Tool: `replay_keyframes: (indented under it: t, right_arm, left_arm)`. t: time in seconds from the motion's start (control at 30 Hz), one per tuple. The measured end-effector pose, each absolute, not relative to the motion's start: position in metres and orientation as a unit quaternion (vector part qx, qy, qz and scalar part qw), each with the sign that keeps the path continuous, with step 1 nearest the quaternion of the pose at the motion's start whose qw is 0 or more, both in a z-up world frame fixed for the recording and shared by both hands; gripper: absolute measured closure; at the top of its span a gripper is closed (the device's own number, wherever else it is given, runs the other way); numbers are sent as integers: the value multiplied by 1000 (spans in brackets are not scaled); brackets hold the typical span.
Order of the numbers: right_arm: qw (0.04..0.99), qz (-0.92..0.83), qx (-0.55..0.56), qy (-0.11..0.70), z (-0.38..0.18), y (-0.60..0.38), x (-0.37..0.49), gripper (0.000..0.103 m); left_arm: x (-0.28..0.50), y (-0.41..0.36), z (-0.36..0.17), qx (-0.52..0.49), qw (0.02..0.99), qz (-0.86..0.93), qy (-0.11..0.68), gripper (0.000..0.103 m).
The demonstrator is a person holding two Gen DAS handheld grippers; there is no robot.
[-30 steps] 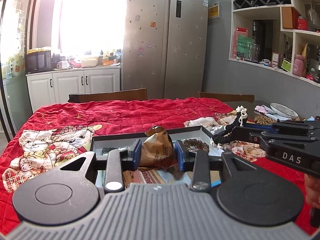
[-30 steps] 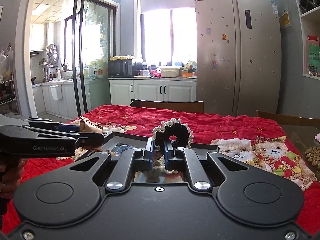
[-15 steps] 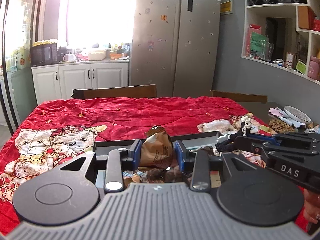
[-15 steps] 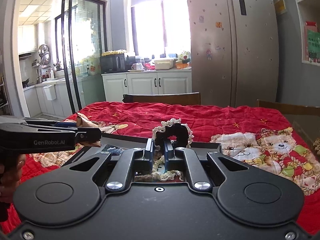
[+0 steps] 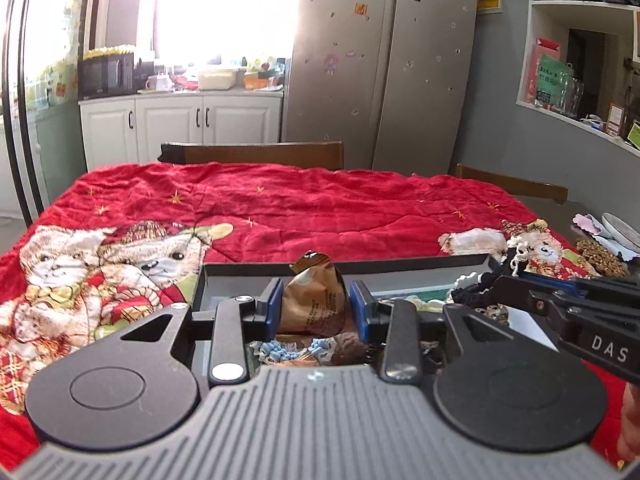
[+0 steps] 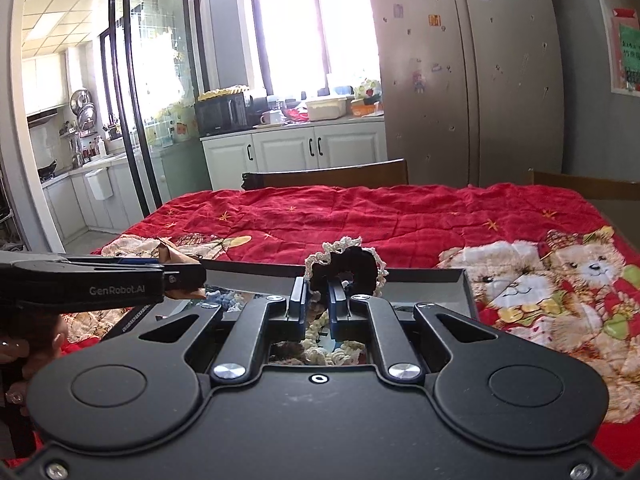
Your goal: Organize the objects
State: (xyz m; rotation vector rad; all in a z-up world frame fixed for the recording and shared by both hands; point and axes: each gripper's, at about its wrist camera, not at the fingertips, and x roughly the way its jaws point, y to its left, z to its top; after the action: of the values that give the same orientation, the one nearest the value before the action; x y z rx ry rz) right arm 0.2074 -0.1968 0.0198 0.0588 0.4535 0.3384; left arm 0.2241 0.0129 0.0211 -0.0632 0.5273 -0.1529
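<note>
My left gripper (image 5: pixel 316 306) is shut on a brown snack packet (image 5: pixel 314 300), its blue pads pressing both sides, just above a dark grey tray (image 5: pixel 248 270) on the red quilt. My right gripper (image 6: pixel 318 296) is shut on a black scrunchie with a cream lace edge (image 6: pixel 352 266), held over the same tray (image 6: pixel 432 280). In the left wrist view the right gripper (image 5: pixel 500 280) comes in from the right with the scrunchie (image 5: pixel 516 258). In the right wrist view the left gripper (image 6: pixel 188 276) comes in from the left with the packet (image 6: pixel 176 256). Inside the tray lie blue and cream lace scrunchies (image 5: pixel 280 350) and more snacks.
A red quilt with bear pictures (image 5: pixel 320 208) covers the table. Two wooden chair backs (image 5: pixel 256 152) stand at the far side. A plate and small items (image 5: pixel 612 236) lie at the right end. Fridge (image 5: pixel 384 60) and white cabinets (image 5: pixel 180 128) are behind.
Both grippers have moved forward and down toward the tray, each keeping its hold. The tray's contents now show under the fingers.
</note>
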Motion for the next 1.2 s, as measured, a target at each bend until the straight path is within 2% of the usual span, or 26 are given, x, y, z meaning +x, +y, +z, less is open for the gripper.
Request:
replay_keyframes:
  t: [0.43, 1.2]
  right_arm:
    - [956, 164, 39, 240, -8, -195, 229, 93]
    - [951, 167, 42, 258, -24, -193, 242, 93]
  left_arm:
    - [240, 15, 4, -31, 961, -68, 266, 63]
    - [254, 16, -11, -22, 956, -65, 285, 63]
